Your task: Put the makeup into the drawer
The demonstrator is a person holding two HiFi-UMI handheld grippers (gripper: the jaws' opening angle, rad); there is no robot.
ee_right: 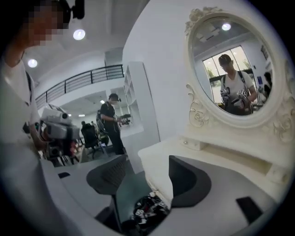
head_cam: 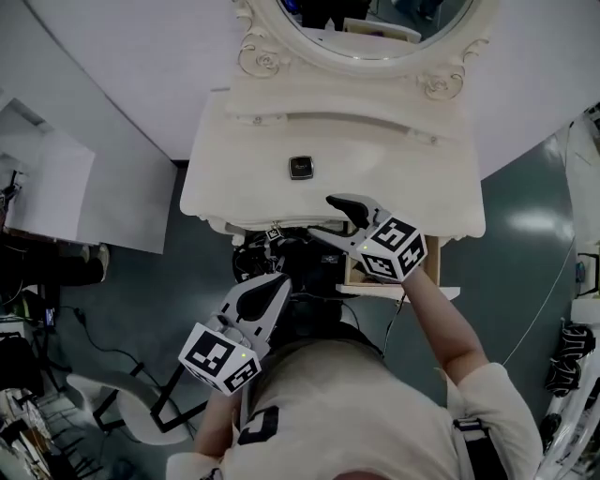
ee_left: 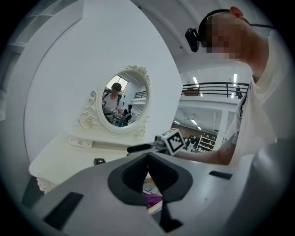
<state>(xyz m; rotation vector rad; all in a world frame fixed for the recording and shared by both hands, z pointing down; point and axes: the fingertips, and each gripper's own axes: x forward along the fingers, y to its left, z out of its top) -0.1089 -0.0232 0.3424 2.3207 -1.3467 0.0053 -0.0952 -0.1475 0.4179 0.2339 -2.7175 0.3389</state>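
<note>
White table [head_cam: 234, 178] below an oval mirror [head_cam: 375, 28]. From the head view, the makeup [head_cam: 300, 168] sits on top, with the drawer [head_cam: 352, 272] pulled open at the front edge. Over to the left gripper [ee_left: 147, 159] view: fingers pressed together, empty. And the right gripper [ee_right: 143, 170] view: fingers spread wide, nothing between them.

Smooth satin cream paint on the dressing table [head_cam: 394, 178]; glossy glass in the mirror [head_cam: 375, 23]; bare pale wood on the drawer [head_cam: 433, 270]; shiny black makeup compact [head_cam: 300, 168]; matt grey plastic on the left gripper [ee_left: 147, 159] and right gripper [ee_right: 147, 161], with dark cross-hatched pads [ee_right: 108, 173].
</note>
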